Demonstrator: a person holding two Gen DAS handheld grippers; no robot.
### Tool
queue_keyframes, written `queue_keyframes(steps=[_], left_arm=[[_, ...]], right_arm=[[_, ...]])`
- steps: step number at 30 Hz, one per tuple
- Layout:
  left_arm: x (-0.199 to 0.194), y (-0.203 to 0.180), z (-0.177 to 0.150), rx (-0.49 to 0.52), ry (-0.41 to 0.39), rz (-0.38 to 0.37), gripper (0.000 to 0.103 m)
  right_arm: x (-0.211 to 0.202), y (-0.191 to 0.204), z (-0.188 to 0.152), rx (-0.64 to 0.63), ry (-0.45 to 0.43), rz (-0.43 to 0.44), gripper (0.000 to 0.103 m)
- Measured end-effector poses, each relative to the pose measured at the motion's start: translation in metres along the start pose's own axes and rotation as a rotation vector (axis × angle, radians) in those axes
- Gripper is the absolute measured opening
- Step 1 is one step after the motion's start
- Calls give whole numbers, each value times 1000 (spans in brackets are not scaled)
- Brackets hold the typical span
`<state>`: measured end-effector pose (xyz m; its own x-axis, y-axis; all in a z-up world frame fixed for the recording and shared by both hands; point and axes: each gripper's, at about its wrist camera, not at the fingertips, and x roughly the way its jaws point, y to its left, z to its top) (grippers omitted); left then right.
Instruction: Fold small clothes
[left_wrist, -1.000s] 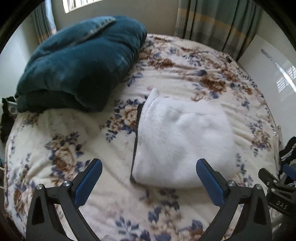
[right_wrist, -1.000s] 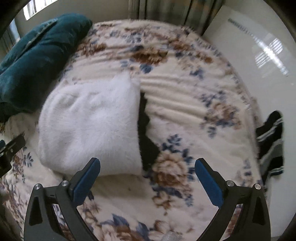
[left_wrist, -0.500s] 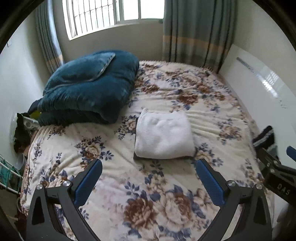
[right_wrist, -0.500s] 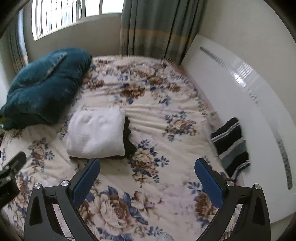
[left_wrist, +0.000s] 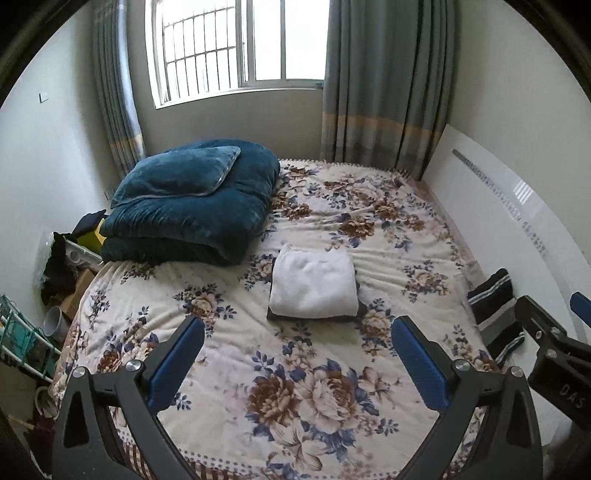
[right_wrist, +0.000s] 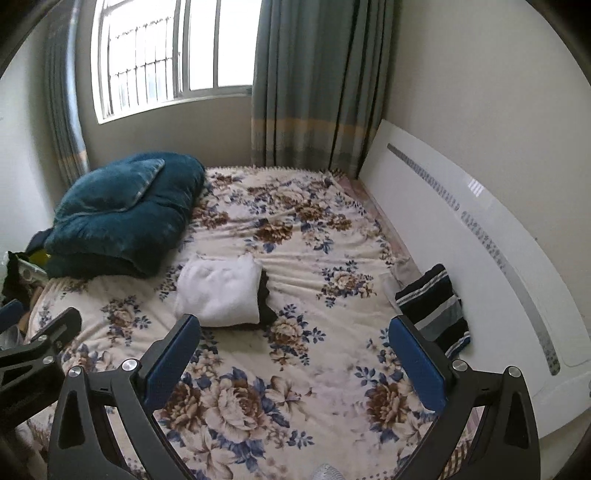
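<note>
A folded white fluffy garment (left_wrist: 314, 286) lies on a folded black garment (left_wrist: 360, 310) in the middle of the floral bed (left_wrist: 295, 369); both show in the right wrist view, the white one (right_wrist: 218, 291) and the black one (right_wrist: 265, 301). A black striped garment (right_wrist: 436, 306) lies at the bed's right edge by the headboard, also in the left wrist view (left_wrist: 493, 295). My left gripper (left_wrist: 297, 360) is open and empty, well back from the stack. My right gripper (right_wrist: 293, 358) is open and empty, also well back.
A folded teal duvet with a pillow (left_wrist: 188, 203) sits at the bed's far left. A white headboard (right_wrist: 480, 258) runs along the right side. Clutter and a rack (left_wrist: 22, 332) stand on the floor at the left. A window and curtains (left_wrist: 384, 85) are behind.
Both grippers have pulled far back and up from the white garment, which was close up one second ago. The folded stack has not moved. Both stay open.
</note>
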<state>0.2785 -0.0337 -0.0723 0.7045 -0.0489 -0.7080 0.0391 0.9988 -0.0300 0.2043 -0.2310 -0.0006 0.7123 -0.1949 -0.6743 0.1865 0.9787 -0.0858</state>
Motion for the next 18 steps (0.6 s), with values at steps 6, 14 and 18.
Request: queue_keyframes(steps=[6, 14, 18], left_arm=[[-39, 1, -9, -2, -35, -10, 103], [-65, 8, -12, -14, -70, -9, 103], [-69, 13, -14, -27, -66, -4, 103]], right_arm=[[-58, -4, 1, -14, -73, 0, 103], [-101, -3, -1, -24, -120, 7, 103], [-108, 1, -3, -33, -118, 23, 103]])
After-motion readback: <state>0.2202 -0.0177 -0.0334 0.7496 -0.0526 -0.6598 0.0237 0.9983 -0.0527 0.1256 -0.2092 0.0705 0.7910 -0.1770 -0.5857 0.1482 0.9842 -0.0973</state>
